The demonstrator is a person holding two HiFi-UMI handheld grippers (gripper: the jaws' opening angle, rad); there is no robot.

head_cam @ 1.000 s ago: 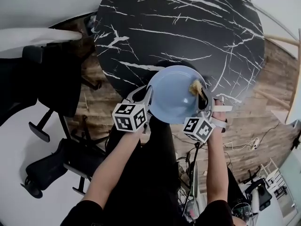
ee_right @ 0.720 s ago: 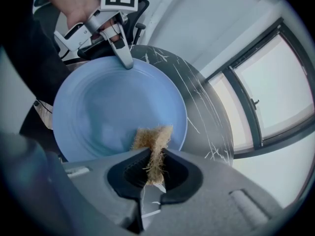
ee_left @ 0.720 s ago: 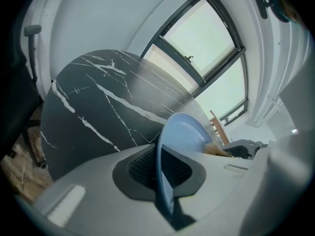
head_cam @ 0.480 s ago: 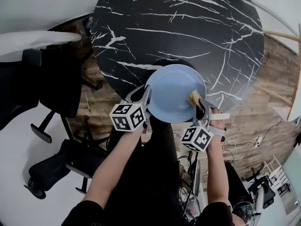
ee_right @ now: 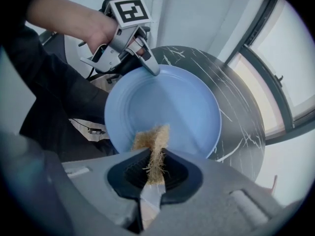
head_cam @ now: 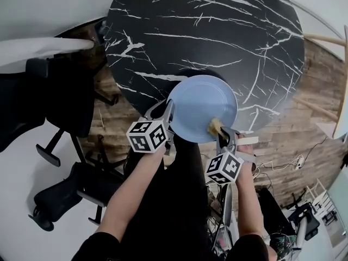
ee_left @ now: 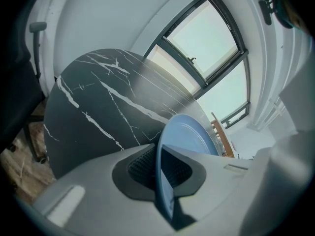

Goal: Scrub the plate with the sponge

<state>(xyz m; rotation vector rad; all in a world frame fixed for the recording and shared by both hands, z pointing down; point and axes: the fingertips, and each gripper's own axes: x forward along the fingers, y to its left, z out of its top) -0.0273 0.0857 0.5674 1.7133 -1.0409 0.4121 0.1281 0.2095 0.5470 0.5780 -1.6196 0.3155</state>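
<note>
Soft daylight all over, nothing harsh. The windows [ee_left: 206,43] on the far side are blown out to pale white and throw a hazy sheen across the black desk [ee_left: 98,107]. Heavy fisheye bend in every view, with dark vignetted corners on both gripper views. Up close, the left gripper [ee_left: 158,168] and right gripper [ee_right: 154,170] look mushy and out of focus.

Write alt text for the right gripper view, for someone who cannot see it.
The right gripper pinches a tan, fibrous sponge at the near rim of a blue plate. The left gripper clamps the plate's far rim, and a black white-veined table lies behind.
</note>
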